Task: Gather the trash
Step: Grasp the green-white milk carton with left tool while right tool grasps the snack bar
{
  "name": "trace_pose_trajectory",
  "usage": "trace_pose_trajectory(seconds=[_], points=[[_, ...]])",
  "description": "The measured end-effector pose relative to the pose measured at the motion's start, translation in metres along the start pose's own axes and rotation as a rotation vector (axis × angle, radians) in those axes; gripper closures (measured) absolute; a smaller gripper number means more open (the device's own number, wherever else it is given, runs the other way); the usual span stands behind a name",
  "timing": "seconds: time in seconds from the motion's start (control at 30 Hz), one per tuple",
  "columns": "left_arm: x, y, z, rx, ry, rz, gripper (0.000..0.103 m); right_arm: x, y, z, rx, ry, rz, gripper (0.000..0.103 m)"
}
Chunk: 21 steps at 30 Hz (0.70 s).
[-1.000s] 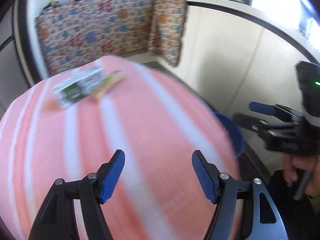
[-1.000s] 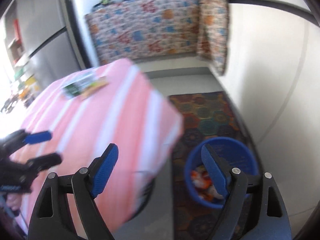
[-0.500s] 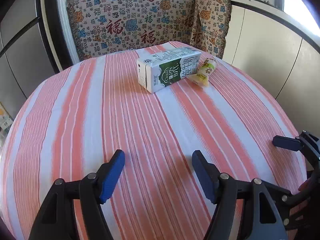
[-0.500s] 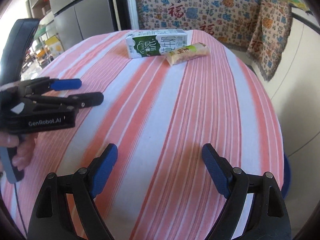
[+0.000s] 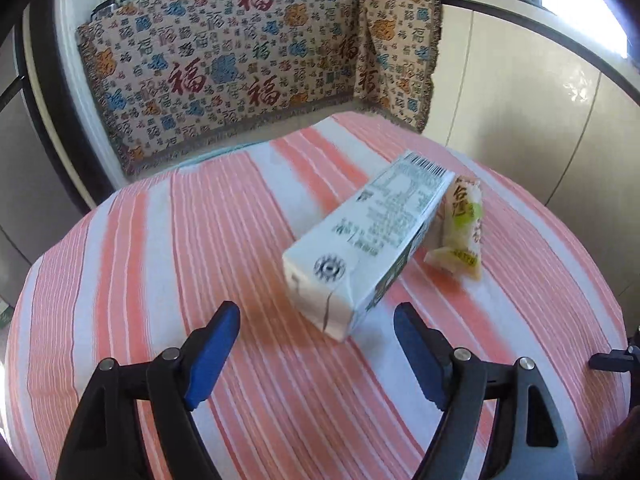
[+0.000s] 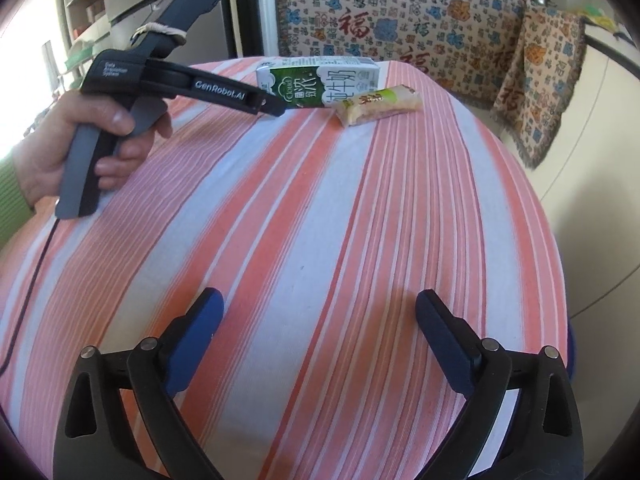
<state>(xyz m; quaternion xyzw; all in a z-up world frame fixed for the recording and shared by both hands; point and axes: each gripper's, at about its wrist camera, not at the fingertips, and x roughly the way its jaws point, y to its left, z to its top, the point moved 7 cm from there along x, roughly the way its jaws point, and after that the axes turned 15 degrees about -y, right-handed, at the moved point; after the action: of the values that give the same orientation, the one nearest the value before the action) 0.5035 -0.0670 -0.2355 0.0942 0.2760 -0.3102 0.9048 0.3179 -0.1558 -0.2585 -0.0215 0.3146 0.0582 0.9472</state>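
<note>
Blue pads tip the left gripper (image 5: 316, 344), whose jaws stand wide apart and have just been opening, with nothing pressed between them. Just ahead of the fingertips lies a milk carton (image 5: 368, 244) on its side, its near end with the round seal pointing at the gap; the pads do not touch it. Against the carton's far right side rests a small snack wrapper (image 5: 460, 232), yellow and green. Both lie on a table under a striped cloth (image 5: 200, 240) of pink, orange and white. Behind it hangs a patterned fabric (image 5: 224, 68) with red characters.

The right gripper (image 6: 320, 320) is also spread wide, its jaws having just opened further, over bare cloth, well apart from the carton. In its view a hand (image 6: 80, 148) grips the left tool's handle.
</note>
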Motion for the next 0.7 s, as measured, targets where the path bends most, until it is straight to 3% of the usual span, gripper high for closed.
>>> trace_pose_trajectory(seconds=[0.2, 0.23, 0.27, 0.4, 0.5, 0.63, 0.7], points=[[0.011, -0.015, 0.016, 0.082, -0.034, -0.065, 0.023, 0.0, 0.001, 0.0, -0.001, 0.0, 0.001, 0.005], [0.011, -0.015, 0.016, 0.073, -0.039, -0.069, 0.027, 0.0, 0.001, 0.0, -0.001, 0.0, 0.001, 0.005], [0.011, -0.013, 0.016, 0.057, -0.045, -0.073, 0.047, 0.0, 0.001, 0.0, -0.001, 0.0, 0.001, 0.005], [0.001, 0.001, 0.008, -0.039, -0.039, -0.066, 0.059, 0.0, 0.001, -0.001, -0.001, -0.001, 0.001, 0.005], [-0.025, 0.011, -0.001, -0.139, -0.035, -0.072, 0.06, 0.0, 0.001, -0.001, -0.001, -0.001, 0.002, 0.005], [-0.069, 0.025, -0.029, -0.374, -0.003, -0.114, 0.06, 0.001, 0.001, -0.001, -0.001, -0.001, 0.001, 0.005], [-0.083, 0.037, -0.046, -0.443, 0.02, -0.108, 0.06, 0.001, 0.001, -0.001, -0.001, -0.001, 0.001, 0.005]])
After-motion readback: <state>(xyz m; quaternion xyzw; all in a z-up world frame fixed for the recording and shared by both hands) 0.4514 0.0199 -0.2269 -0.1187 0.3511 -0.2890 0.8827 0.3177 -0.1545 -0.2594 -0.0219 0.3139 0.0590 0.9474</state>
